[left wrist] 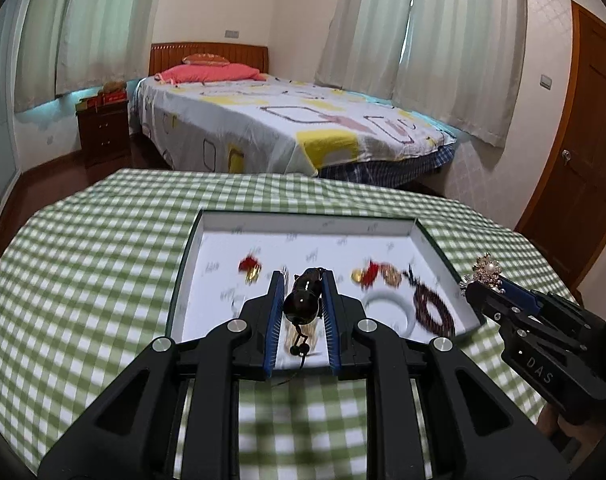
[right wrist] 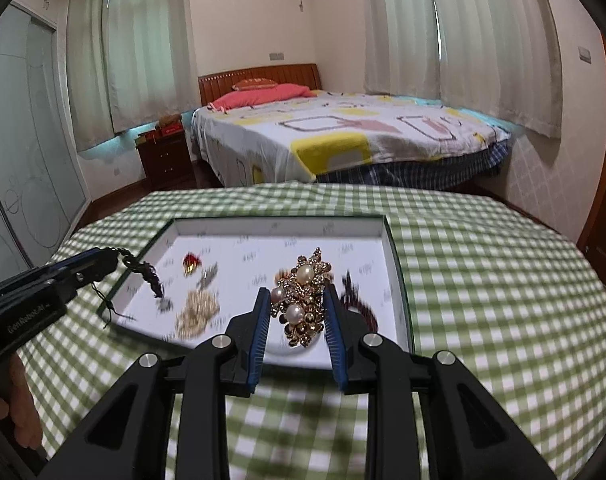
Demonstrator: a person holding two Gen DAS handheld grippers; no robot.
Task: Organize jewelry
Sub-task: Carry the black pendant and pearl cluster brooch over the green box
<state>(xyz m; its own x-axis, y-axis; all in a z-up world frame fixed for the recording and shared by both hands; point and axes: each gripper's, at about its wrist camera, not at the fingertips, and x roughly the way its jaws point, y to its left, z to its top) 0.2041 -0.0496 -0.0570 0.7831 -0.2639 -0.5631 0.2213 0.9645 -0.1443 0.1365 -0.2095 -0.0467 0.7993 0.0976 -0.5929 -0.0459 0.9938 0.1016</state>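
- Above the white tray (left wrist: 303,222) on the checked tablecloth (left wrist: 83,260), both grippers carry one piece each, clear of the loose jewelry on the tray floor.
- Left gripper (left wrist: 303,276): jaws closed on a dark beaded pendant (left wrist: 303,300); its cord hangs free below.
- Right gripper (right wrist: 297,294): jaws clamped on a gold-and-pearl brooch (right wrist: 301,300), probably held by its sides to spare the pearls.
- Red-and-gold charms (left wrist: 250,268), white bangle (left wrist: 387,304) and dark bead bracelet (left wrist: 433,308) lie apart in the tray, probably so nothing tangles.
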